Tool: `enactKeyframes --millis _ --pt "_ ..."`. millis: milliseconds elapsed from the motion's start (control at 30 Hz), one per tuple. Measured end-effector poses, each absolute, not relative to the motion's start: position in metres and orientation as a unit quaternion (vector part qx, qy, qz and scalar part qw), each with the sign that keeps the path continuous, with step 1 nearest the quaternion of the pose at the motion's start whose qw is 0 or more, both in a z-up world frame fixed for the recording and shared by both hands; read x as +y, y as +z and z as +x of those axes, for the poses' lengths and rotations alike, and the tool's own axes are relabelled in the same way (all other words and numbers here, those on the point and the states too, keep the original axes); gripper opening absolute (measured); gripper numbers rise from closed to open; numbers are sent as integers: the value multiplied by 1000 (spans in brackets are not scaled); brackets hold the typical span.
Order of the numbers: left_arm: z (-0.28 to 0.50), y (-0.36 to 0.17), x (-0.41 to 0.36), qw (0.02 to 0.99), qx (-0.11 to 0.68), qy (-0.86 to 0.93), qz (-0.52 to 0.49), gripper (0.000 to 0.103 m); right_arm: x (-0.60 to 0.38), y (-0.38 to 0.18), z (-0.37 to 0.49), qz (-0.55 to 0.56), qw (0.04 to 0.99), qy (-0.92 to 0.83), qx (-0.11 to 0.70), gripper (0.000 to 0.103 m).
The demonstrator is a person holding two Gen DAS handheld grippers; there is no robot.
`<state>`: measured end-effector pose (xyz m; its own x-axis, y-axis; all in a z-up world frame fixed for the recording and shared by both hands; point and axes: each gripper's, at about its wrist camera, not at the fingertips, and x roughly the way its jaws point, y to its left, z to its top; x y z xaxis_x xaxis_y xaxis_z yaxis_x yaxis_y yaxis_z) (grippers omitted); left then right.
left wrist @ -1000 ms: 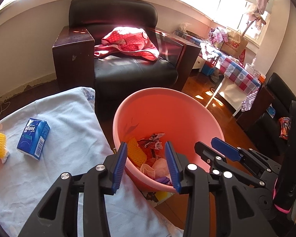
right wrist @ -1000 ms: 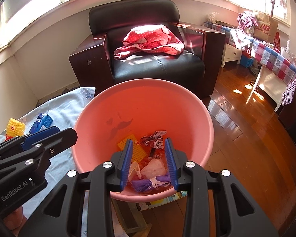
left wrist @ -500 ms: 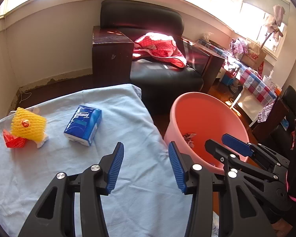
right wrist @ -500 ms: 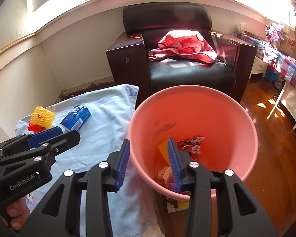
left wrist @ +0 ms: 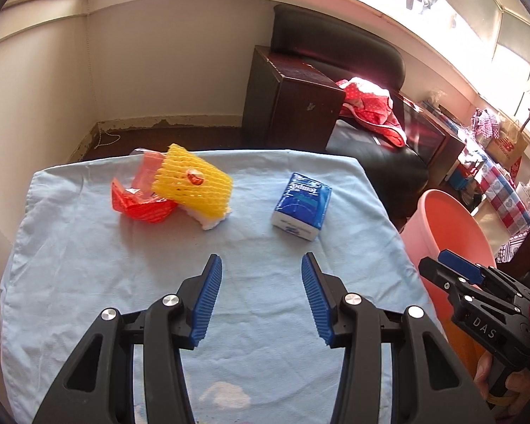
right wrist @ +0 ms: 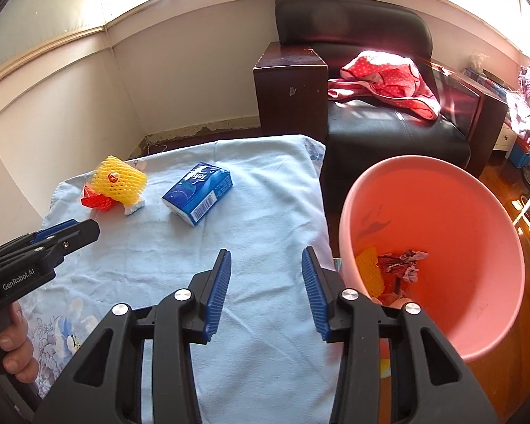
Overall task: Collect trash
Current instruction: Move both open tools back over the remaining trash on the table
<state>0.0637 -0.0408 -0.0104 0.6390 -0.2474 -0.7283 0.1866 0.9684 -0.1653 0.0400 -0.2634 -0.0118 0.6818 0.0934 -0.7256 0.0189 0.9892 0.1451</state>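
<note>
Both grippers have swung away from over the pink bucket (right wrist: 438, 247) and now hang above the light blue cloth (left wrist: 159, 282) that covers the table, so the bucket, which filled the middle of each view a second ago, sits off to the right side. Taking that bucket as the landmark: it stands just beside the cloth's right edge, with crumpled wrappers and a yellow scrap lying in its bottom. Left of the bucket, on the cloth, lies a blue tissue pack (left wrist: 302, 206), and farther left again a yellow foam net (left wrist: 192, 185) rests partly on a red wrapper (left wrist: 141, 205), the two touching. Behind the bucket stands a black armchair (right wrist: 371, 123) with a red dotted garment (right wrist: 385, 77) on its seat. The left gripper (left wrist: 261, 296) has its blue pads spread wider than a second ago, with nothing between them but bare cloth; the tissue pack lies ahead of its tips and apart from them. The right gripper (right wrist: 265, 293) is likewise parted wider than before and holds nothing, its right finger (right wrist: 314, 293) close to the bucket's near wall in the right wrist view. A hand (right wrist: 9, 339) grips the left tool's handle at the left edge of that view.
</note>
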Motion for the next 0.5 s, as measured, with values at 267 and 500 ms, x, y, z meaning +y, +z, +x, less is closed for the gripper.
enactKeyframes --millis 267,500 --pt "69 -17 22 910 405 -60 -60 46 -228 -20 56 51 908 63 412 42" --pt "88 -16 52 913 399 -38 -73 46 -184 -13 73 18 907 122 403 42"
